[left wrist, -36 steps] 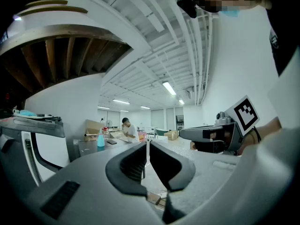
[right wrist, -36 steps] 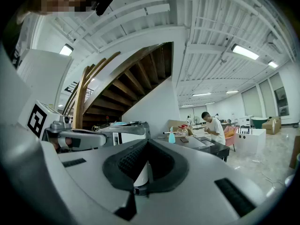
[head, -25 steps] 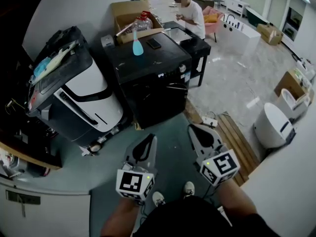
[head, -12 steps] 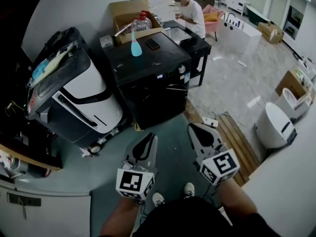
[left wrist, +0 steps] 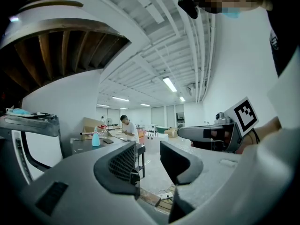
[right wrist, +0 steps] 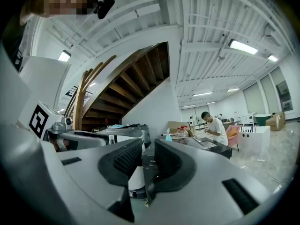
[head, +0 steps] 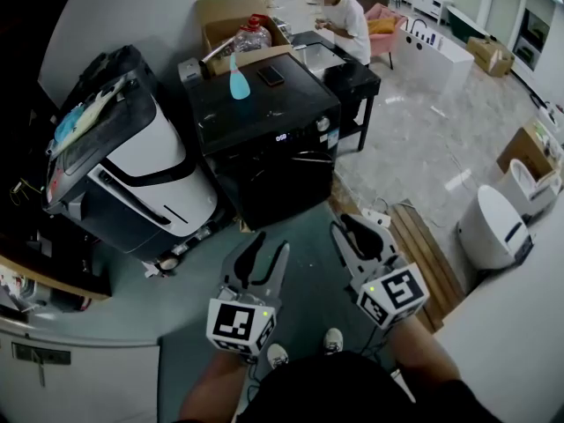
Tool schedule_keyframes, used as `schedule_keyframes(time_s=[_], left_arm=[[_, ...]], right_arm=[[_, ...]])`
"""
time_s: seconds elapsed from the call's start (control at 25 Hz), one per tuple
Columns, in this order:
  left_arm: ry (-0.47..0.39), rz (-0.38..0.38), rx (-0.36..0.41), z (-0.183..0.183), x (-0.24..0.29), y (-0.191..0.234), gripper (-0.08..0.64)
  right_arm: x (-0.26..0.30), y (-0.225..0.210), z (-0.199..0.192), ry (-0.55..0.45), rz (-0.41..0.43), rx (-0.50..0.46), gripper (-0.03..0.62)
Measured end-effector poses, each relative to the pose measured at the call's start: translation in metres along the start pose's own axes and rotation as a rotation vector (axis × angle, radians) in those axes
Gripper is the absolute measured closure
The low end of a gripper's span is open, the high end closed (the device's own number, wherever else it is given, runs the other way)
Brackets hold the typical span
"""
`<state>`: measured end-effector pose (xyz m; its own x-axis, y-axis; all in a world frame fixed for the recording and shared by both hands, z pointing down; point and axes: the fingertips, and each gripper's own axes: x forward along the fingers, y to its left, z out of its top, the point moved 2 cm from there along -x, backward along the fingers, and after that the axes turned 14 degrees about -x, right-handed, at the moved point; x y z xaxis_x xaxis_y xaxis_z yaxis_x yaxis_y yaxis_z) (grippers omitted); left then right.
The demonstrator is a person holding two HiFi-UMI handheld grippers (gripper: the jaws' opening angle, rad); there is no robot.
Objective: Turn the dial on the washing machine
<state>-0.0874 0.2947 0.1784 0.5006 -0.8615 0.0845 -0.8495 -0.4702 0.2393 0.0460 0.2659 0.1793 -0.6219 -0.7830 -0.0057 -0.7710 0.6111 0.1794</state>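
- Head view: washing machine (head: 264, 161), black, front-loading, stands up the frame from both grippers and well apart from them, across a stretch of grey-green floor (head: 304, 236)
- Head view: dial (head: 325, 123), taken to be the small pale knob at the right end of the control strip; too small to read its setting; its turning axis judged to run out of the front face toward the person
- Head view: left gripper (head: 264, 252) and right gripper (head: 355, 230) side by side, both pointing toward the machine; the right one lies on the dial's side and is judged the nearer
- Head view: machine top carries a blue spray bottle (head: 238, 82) and a dark phone (head: 271, 76); cardboard box (head: 231, 20) just behind, holding a clear jug (head: 254, 35) with a red cap
- Left gripper view: jaws apart, having just been opening; nothing between them but far floor; machine top off to the left with the spray bottle (left wrist: 95, 138) on it
- Right gripper view: jaws narrowly apart, having just been opening, gripping nothing; the washing machine front (right wrist: 148, 154) shows far off through the gap, so this gripper is lined up on it
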Motion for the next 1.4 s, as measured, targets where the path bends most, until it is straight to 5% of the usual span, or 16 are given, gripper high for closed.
schedule_keyframes(time_s=[0.24,0.8,1.4], left_arm=[[0.009,0.024,-0.002,-0.008,0.032,-0.014,0.342],[0.012,0.074,0.007,-0.013,0.070,-0.032,0.292],[0.008,0.051,-0.001,-0.004,0.118,0.045,0.288]], right_arm=[[0.001,-0.033,-0.009,-0.019,0.023,-0.008,0.436],[0.005,-0.074,-0.024,-0.020,0.083,-0.017,0.348],[0.088,-0.091,-0.037,0.008,0.048,-0.030,0.333]])
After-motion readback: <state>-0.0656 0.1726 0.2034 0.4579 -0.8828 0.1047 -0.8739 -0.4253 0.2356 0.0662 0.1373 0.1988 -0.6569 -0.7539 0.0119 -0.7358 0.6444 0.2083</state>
